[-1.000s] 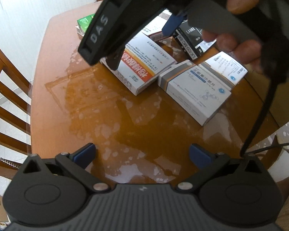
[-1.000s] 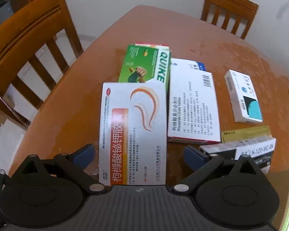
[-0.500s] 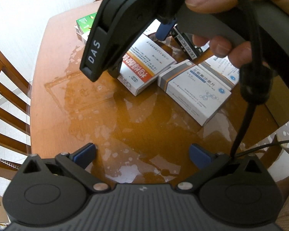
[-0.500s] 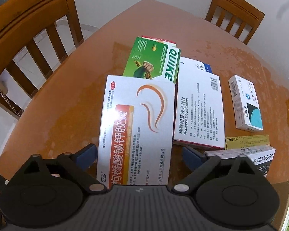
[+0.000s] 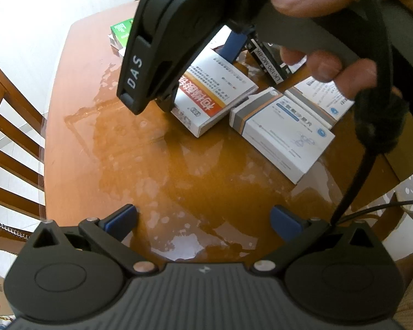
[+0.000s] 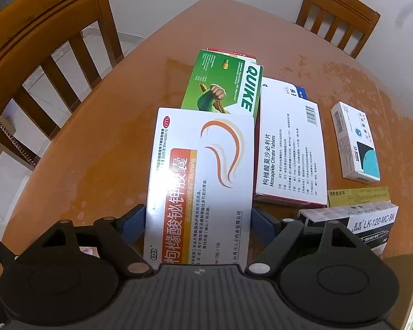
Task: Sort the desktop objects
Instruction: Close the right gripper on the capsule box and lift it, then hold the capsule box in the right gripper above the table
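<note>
The white and orange medicine box (image 6: 201,181) is seen in the lower middle of the right wrist frame, lying between the jaws of the right gripper (image 6: 198,224), with a blue pad at each of its long sides; the jaws are drawn in to the box's width, though whether it is truly pinched or only bracketed cannot be told for certain. Its long axis is run straight up the frame, along the fingers, so the short width is what is spanned. In the left wrist frame the same box (image 5: 214,90) is seen at upper middle, its near end on or just above the bench (image 5: 110,137); which cannot be told. The green box (image 6: 225,85) is found just beyond its far end, and the white tablet box (image 6: 291,148) close along its right side. The left gripper (image 5: 203,218) is held wide and empty at the lower edge, well apart from every box, so the right one is judged the nearer.
</note>
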`<action>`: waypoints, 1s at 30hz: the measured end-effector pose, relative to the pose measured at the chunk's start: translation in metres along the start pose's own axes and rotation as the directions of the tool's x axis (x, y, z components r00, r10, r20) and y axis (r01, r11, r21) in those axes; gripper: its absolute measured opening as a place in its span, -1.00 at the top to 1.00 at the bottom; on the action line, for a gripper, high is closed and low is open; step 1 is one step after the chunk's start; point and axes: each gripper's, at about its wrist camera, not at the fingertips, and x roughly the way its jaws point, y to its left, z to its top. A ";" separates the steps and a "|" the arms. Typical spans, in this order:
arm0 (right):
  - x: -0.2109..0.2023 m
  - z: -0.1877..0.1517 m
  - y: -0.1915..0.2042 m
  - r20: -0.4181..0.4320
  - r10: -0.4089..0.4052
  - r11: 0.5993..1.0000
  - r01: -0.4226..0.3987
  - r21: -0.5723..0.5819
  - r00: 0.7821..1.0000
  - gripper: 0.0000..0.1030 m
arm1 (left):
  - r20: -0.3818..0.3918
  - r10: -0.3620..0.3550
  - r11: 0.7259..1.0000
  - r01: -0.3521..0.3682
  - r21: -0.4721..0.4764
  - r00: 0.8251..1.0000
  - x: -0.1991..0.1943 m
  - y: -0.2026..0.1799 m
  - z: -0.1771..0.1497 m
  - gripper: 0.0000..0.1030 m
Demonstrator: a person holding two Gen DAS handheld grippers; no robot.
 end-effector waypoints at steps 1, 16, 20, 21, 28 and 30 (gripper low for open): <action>0.000 0.000 -0.002 -0.005 0.011 1.000 -0.011 0.013 1.000 -0.65 | 0.000 0.001 1.000 -0.001 -0.002 1.000 -0.001 0.000 0.000 -0.99; -0.019 0.002 -0.027 -0.051 0.147 0.979 -0.138 0.153 0.988 -0.65 | 0.016 0.012 1.000 -0.012 -0.022 1.000 0.002 0.001 -0.005 -0.99; -0.028 -0.004 -0.029 -0.080 0.140 0.983 -0.129 0.132 0.987 -0.65 | 0.026 0.012 1.000 -0.012 -0.022 1.000 0.002 0.001 -0.007 -0.99; -0.029 -0.006 -0.028 -0.090 0.138 0.984 -0.126 0.124 0.986 -0.65 | 0.028 0.013 1.000 -0.012 -0.022 1.000 0.002 0.002 -0.007 -0.99; -0.030 -0.028 -0.025 -0.169 0.094 0.994 -0.084 0.068 0.981 -0.64 | 0.042 0.010 1.000 -0.009 -0.018 0.999 0.002 0.003 -0.008 -0.99; -0.026 -0.032 -0.024 -0.193 0.085 0.996 -0.075 0.056 0.978 -0.64 | 0.044 0.010 1.000 -0.009 -0.017 0.999 0.002 0.003 -0.009 -0.99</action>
